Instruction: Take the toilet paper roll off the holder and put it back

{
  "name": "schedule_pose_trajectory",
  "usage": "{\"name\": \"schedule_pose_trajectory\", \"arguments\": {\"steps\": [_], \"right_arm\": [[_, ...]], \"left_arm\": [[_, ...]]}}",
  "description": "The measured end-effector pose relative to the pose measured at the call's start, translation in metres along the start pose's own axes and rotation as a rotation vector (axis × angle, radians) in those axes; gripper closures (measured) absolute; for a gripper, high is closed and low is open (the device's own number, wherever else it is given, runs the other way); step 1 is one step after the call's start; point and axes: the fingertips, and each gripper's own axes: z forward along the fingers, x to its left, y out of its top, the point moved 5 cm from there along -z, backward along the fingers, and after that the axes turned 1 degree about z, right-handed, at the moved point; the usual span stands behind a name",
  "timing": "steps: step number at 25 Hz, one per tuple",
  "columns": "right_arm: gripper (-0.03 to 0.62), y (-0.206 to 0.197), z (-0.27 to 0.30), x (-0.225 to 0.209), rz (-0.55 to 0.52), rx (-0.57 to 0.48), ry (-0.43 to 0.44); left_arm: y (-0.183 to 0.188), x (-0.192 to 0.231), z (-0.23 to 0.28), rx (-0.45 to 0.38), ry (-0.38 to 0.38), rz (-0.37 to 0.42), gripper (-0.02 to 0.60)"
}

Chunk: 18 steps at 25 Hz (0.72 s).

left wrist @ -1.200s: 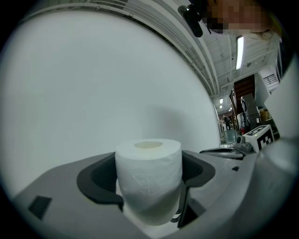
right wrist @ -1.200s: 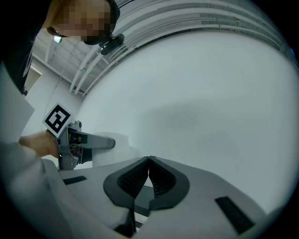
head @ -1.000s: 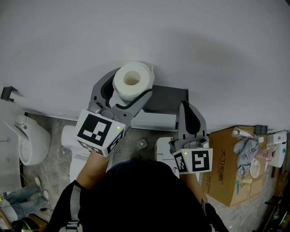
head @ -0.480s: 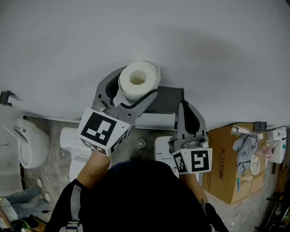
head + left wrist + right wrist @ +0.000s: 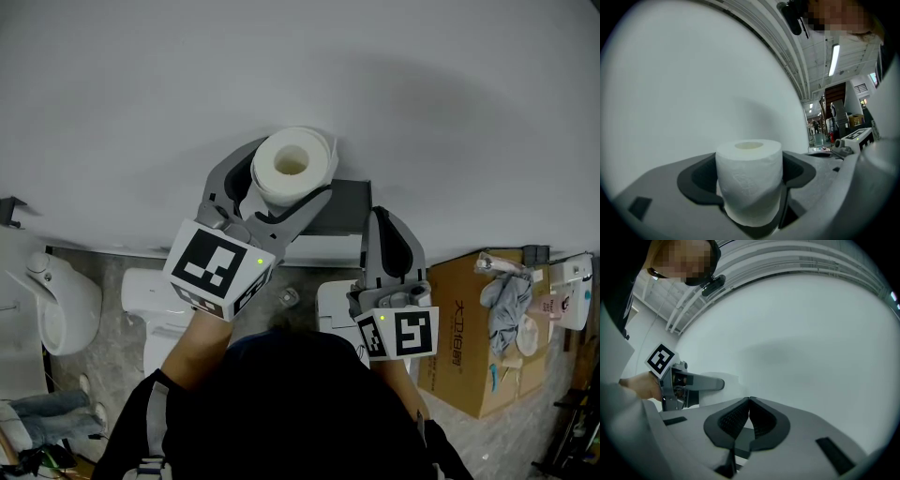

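I read this as a mock bathroom set up inside a big workshop hall. A white ceramic urinal-like bowl [image 5: 52, 305] and a white toilet [image 5: 155, 305] stand on a grey speckled floor [image 5: 98, 361]. A dark grey wall-mounted paper holder [image 5: 349, 208] is on a plain white wall panel [image 5: 300, 75]. Beside them is a brown cardboard box [image 5: 464, 347] of rags. The left gripper view shows a bare industrial ceiling with a long strip light [image 5: 834, 60] and open hall beyond the panel.

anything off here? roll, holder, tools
Nothing stands out. The toilet paper roll sits upright and intact, gripped by the left tool close to the wall, beside the dark holder. No loose tail shows. The right tool is shut and empty near the holder.
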Motion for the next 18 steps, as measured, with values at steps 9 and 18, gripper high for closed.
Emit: {"name": "schedule_pose_trajectory", "arguments": {"steps": [9, 18], "right_arm": [[0.571, -0.001, -0.003, -0.009, 0.0, 0.004, -0.019], [0.571, -0.003, -0.002, -0.012, 0.001, 0.009, -0.025]], "left_arm": [[-0.007, -0.011, 0.016, 0.012, -0.038, -0.013, 0.195], [-0.018, -0.016, 0.025, 0.032, -0.06, -0.022, 0.193]]}}
